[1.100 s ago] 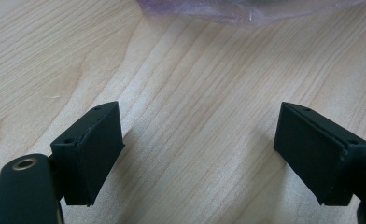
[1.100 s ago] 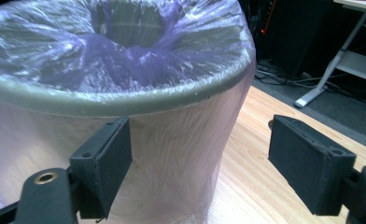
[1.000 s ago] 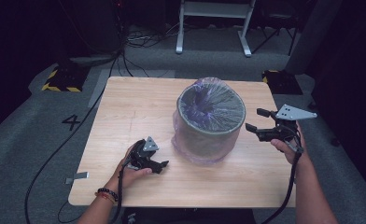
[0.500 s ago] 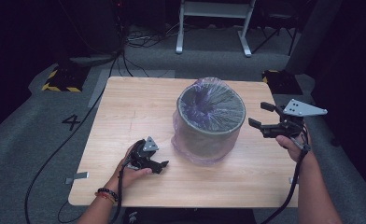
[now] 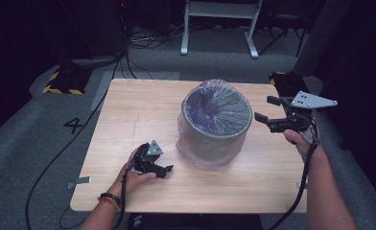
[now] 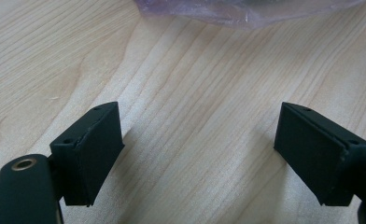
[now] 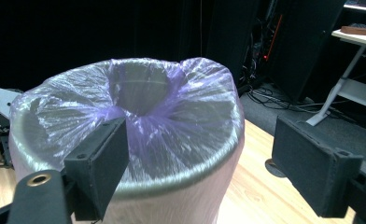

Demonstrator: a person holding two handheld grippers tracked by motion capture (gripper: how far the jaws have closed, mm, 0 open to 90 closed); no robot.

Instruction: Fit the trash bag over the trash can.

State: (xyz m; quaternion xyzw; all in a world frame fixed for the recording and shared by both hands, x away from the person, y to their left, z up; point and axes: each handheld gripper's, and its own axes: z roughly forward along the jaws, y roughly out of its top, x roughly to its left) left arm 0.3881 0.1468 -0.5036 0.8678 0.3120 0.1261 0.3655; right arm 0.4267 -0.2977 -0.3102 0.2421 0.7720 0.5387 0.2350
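Bin [image 5: 217, 127]: a round grey container, standing upright near the middle of the table [image 5: 143, 105], slightly toward the right half. Liner [image 5: 219, 103]: a thin purple-tinted plastic bag, sitting inside the bin, its edge folding over the rim and hanging down the outer wall, the loose plastic bunching on the wood at the base; in the right gripper view the liner [image 7: 139, 107] is dipping into the bin's mouth, wrinkled and shiny. Left gripper [image 5: 163, 168]: lying low on the table near its front edge, held in the person's left hand [image 5: 135, 175], pointing toward the bin's base and staying apart from it; jaws standing released and wide, with bare wood between them in the left gripper view [image 6: 197, 144], and the liner's hem [image 6: 246, 11] showing at the top edge of that view. Right gripper [image 5: 267, 110]: hovering above the table's right side, held in the right hand [image 5: 303, 141], pointing at the bin's upper rim from just beside it; jaws standing released, nothing between the pads, neither pad touching bin or liner as far as the views tell. Cable [image 5: 56, 158]: trailing from the left gripper over the table's front edge onto the grey floor [image 5: 28, 124]. Table: light wood, rectangular.
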